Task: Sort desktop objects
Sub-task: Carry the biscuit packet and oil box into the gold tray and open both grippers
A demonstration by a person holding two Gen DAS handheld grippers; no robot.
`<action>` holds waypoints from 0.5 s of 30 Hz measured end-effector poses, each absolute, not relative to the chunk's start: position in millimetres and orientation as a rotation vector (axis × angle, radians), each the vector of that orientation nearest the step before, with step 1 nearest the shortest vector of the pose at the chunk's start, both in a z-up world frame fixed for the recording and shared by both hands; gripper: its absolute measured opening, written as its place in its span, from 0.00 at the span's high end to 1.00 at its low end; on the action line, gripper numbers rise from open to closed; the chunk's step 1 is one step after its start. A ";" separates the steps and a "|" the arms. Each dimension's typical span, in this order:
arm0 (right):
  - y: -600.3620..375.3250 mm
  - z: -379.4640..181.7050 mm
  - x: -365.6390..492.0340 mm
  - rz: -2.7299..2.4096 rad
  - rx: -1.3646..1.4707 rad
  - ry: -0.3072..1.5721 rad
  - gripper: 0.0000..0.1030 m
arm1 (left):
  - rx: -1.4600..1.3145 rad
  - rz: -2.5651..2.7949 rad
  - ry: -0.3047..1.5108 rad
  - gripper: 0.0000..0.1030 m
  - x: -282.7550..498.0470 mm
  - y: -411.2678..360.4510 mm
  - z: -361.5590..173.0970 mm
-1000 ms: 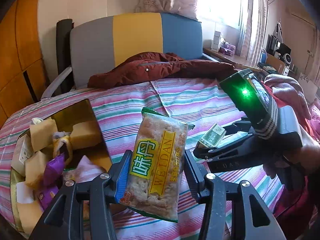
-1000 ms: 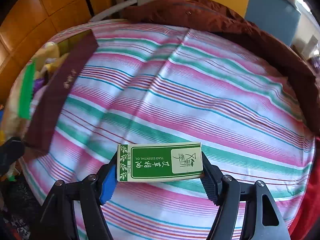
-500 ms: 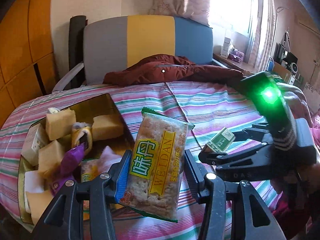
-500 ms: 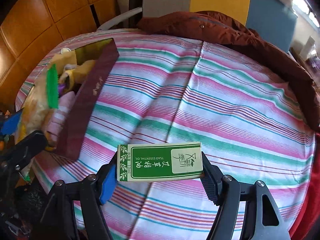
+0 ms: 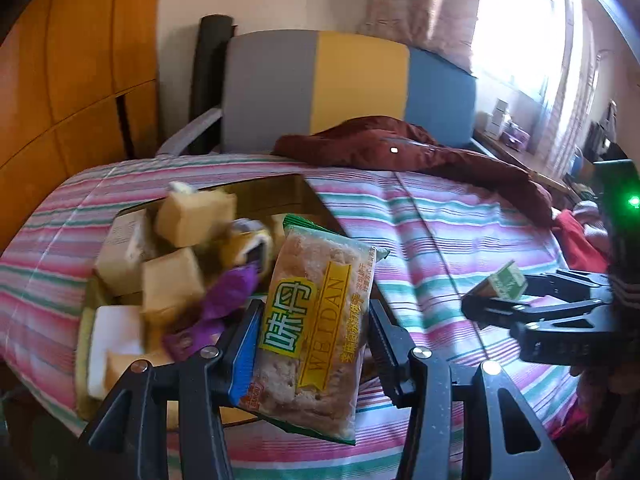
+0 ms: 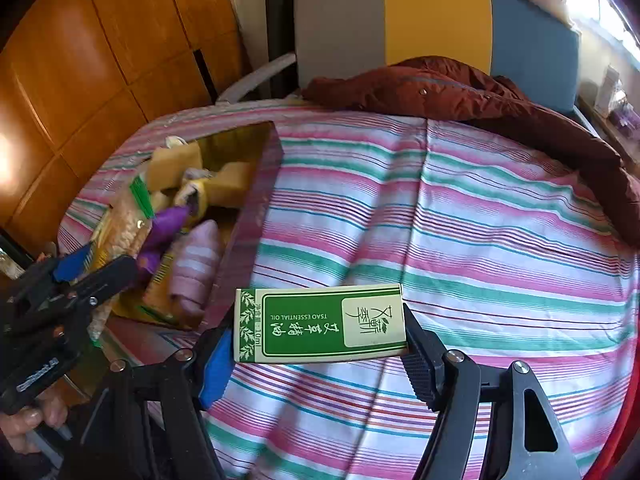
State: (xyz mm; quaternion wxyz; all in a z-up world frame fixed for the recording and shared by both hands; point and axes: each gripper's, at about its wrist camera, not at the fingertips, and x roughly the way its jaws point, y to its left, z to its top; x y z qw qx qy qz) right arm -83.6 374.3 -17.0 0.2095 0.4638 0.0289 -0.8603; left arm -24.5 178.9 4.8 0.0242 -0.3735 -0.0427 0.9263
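Green oil box [image 6: 320,326] clamped across right claw [image 6: 316,354], above striped bedspread [image 6: 460,216]

"What lay beyond the sorting?"
"A dark red jacket [image 6: 460,92] was heaped at the bed's far end, against a headboard [image 5: 352,88] panelled grey, yellow and blue."
"And around that?"
"Orange wooden panelling [image 6: 80,80] stood left, a bright curtained window [image 5: 516,28] right."
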 end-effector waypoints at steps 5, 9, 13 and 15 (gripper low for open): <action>352.2 -7.9 -76.8 -2.372 1.238 0.056 0.30 | -1.189 2.919 -0.192 0.51 -18.3 149.9 1.3; 330.3 -4.3 -72.8 -2.350 1.202 0.059 0.30 | -1.211 2.958 -0.246 0.51 -13.3 127.1 -1.7; 304.4 -1.1 -69.9 -2.309 1.167 0.073 0.30 | -1.236 2.983 -0.312 0.51 -10.1 106.5 -6.1; 290.9 -2.1 -71.4 -2.287 1.163 0.072 0.30 | -1.242 2.991 -0.329 0.51 -9.3 100.3 -7.8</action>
